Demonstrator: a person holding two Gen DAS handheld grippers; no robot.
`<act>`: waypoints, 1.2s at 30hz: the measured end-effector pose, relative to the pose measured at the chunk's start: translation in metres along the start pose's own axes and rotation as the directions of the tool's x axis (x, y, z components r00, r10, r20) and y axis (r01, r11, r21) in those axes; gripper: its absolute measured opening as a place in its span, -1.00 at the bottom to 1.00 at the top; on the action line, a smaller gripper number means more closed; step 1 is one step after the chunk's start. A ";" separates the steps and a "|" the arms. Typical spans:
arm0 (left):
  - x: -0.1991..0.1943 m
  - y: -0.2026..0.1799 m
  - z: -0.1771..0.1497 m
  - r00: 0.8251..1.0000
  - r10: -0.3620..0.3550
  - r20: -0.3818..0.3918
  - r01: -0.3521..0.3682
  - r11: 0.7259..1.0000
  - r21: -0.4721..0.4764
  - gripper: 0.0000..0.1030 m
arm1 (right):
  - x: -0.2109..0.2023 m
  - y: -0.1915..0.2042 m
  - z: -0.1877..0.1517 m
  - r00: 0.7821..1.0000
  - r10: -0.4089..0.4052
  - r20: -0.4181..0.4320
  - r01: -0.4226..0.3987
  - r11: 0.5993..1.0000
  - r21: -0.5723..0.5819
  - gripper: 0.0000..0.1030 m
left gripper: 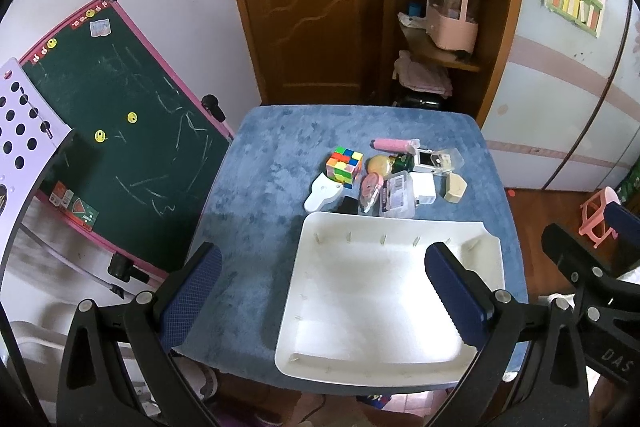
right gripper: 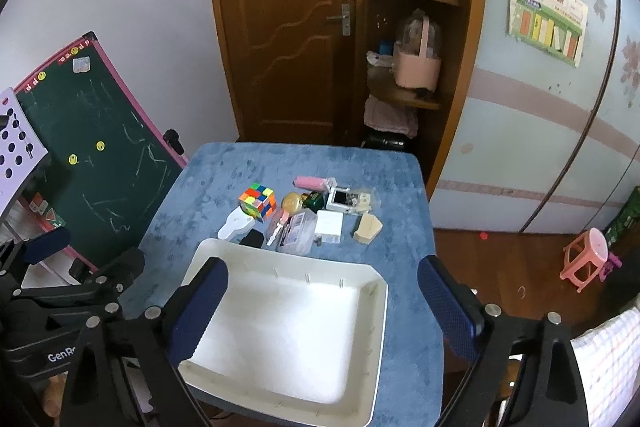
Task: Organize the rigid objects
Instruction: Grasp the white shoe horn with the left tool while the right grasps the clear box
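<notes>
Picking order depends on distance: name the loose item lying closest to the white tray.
The small black flat block, touching the white plastic tray's far rim; the others lie farther back.

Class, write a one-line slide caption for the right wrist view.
Open right claw above empty white tray; cube and clutter beyond.

Free room: left half of the blue-covered desk (left gripper: 256, 187) lies bare, as does the white tray (right gripper: 376, 307) | Obstacles: clutter from puzzle cube (right gripper: 258, 201) to tan block (right gripper: 367, 228) crowds the tray's far rim | Flank: chalkboard (left gripper: 132, 131) stands just beside the desk's left edge
</notes>
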State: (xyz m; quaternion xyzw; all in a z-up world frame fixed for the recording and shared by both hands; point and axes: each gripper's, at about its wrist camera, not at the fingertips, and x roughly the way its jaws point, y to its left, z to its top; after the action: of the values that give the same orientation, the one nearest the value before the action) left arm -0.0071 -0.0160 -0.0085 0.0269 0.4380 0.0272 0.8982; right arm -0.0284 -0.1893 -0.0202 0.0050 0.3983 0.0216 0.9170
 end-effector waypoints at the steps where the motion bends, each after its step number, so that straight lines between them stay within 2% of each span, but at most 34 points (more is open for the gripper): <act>1: 0.003 0.000 0.001 1.000 0.002 -0.007 -0.002 1.000 0.002 0.97 | 0.003 0.000 0.000 1.000 0.001 -0.006 -0.001 1.000 0.003 0.87; 8: 0.026 0.002 0.010 0.999 -0.016 -0.042 0.017 0.999 0.027 0.97 | 0.025 -0.002 0.004 0.999 -0.006 -0.048 0.007 1.000 0.029 0.85; 10: 0.031 0.004 0.017 0.999 -0.027 -0.044 0.028 0.999 0.030 0.97 | 0.032 -0.001 0.007 0.998 -0.013 -0.062 0.015 0.999 0.035 0.78; 16: 0.049 0.016 0.040 0.998 -0.040 -0.038 0.042 0.998 0.039 0.97 | 0.051 0.005 0.020 0.996 -0.016 -0.083 0.020 0.999 0.046 0.78; 20: 0.067 0.026 0.058 0.998 -0.051 -0.043 0.053 0.998 0.043 0.97 | 0.067 0.007 0.033 0.994 0.013 -0.109 -0.006 0.998 0.070 0.71; 23: 0.085 0.035 0.071 0.997 -0.061 -0.056 0.063 0.997 0.039 0.97 | 0.090 0.003 0.046 0.985 0.077 -0.152 -0.058 0.990 0.126 0.70; 30: 0.147 0.043 0.094 0.990 -0.073 -0.122 0.081 0.995 0.057 0.97 | 0.153 -0.005 0.067 0.963 0.113 -0.243 -0.067 0.980 0.188 0.54; 36: 0.200 0.045 0.098 0.976 -0.084 -0.202 0.099 0.993 0.067 0.97 | 0.206 -0.011 0.067 0.935 0.146 -0.322 -0.069 0.969 0.237 0.50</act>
State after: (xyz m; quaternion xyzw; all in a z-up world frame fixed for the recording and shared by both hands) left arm 0.1916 0.0405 -0.1024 0.0384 0.5269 -0.0285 0.8486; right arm 0.1619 -0.1908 -0.1252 0.1257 0.5484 0.0279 0.8262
